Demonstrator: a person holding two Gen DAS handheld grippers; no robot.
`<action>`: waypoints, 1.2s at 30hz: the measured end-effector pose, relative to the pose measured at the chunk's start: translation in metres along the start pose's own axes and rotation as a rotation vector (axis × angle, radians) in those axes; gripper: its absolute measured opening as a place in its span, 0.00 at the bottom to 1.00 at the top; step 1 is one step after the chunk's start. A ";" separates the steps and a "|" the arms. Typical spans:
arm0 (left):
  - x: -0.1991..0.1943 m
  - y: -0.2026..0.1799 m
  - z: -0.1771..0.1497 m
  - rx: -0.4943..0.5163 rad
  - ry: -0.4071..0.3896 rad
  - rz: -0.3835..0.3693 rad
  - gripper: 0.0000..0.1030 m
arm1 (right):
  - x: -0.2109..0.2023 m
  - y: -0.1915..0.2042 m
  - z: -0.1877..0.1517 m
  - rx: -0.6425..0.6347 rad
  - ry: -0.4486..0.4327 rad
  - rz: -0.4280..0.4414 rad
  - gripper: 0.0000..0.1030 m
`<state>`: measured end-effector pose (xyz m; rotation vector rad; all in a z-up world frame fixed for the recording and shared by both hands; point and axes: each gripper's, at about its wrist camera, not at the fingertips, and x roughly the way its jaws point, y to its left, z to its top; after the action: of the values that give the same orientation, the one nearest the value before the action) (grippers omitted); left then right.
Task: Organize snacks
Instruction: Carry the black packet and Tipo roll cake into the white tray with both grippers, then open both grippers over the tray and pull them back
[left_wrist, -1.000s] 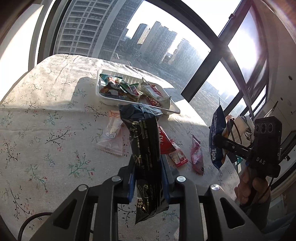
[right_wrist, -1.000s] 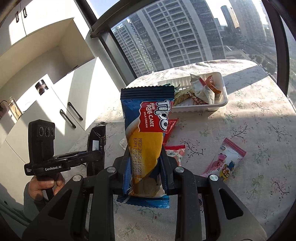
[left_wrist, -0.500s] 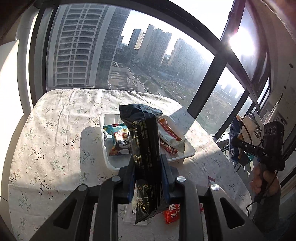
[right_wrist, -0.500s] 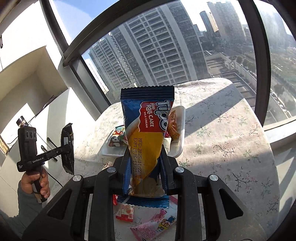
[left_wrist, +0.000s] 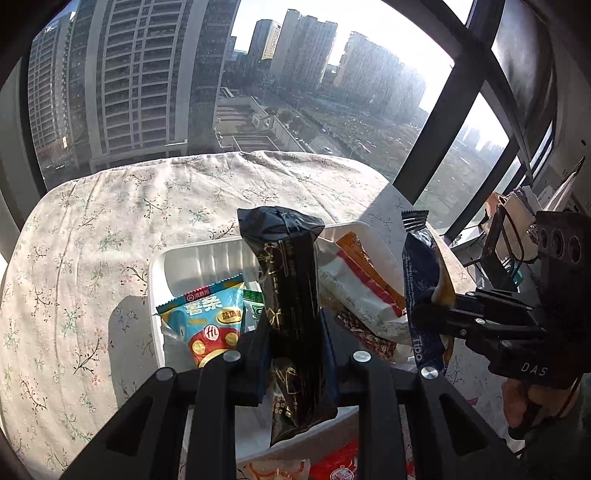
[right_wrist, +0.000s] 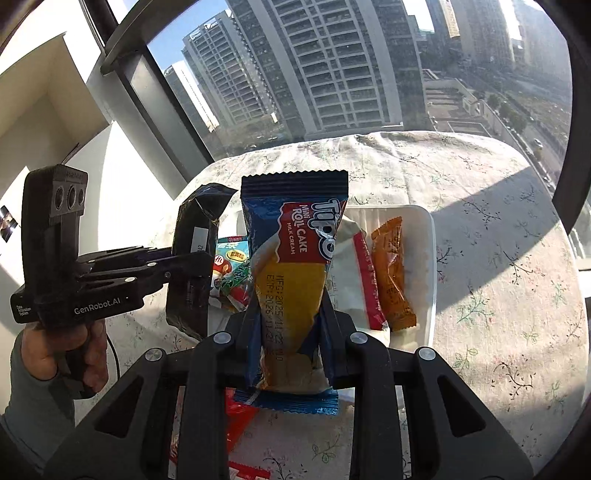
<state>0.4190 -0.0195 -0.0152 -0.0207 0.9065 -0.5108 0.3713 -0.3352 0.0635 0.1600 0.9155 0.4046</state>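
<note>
My left gripper (left_wrist: 295, 332) is shut on a long black snack packet (left_wrist: 291, 295), held upright over the white tray (left_wrist: 192, 258). My right gripper (right_wrist: 290, 325) is shut on a blue and yellow Tipo roll cake packet (right_wrist: 295, 266), also upright above the white tray (right_wrist: 424, 229). In the left wrist view the right gripper (left_wrist: 428, 317) comes in from the right with the Tipo packet (left_wrist: 424, 288) over the tray's right end. In the right wrist view the left gripper (right_wrist: 188, 269) with the black packet (right_wrist: 195, 221) hangs at the tray's left end.
The tray holds a light blue packet (left_wrist: 207, 317), a white and red packet (right_wrist: 364, 273) and an orange packet (right_wrist: 391, 273). Red packets (right_wrist: 236, 421) lie on the floral tablecloth (left_wrist: 92, 240) near the tray. Big windows stand behind the table; a wire rack (left_wrist: 506, 236) stands at right.
Both grippers have moved over the table toward the tray, packets still held. The tray now lies right below them, and the loose packets have dropped to the bottom edge of both views.
</note>
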 end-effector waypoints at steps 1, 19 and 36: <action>0.009 0.002 0.002 -0.002 0.011 0.008 0.24 | 0.008 0.000 0.001 0.004 0.010 -0.006 0.24; 0.049 0.010 -0.004 0.000 0.039 0.049 0.45 | 0.079 0.007 -0.012 -0.056 0.091 -0.102 0.26; -0.040 -0.009 -0.023 0.049 -0.117 0.064 0.95 | 0.012 0.020 -0.012 -0.044 -0.059 -0.080 0.78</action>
<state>0.3772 -0.0060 0.0024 0.0222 0.7776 -0.4670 0.3628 -0.3124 0.0539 0.0940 0.8518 0.3443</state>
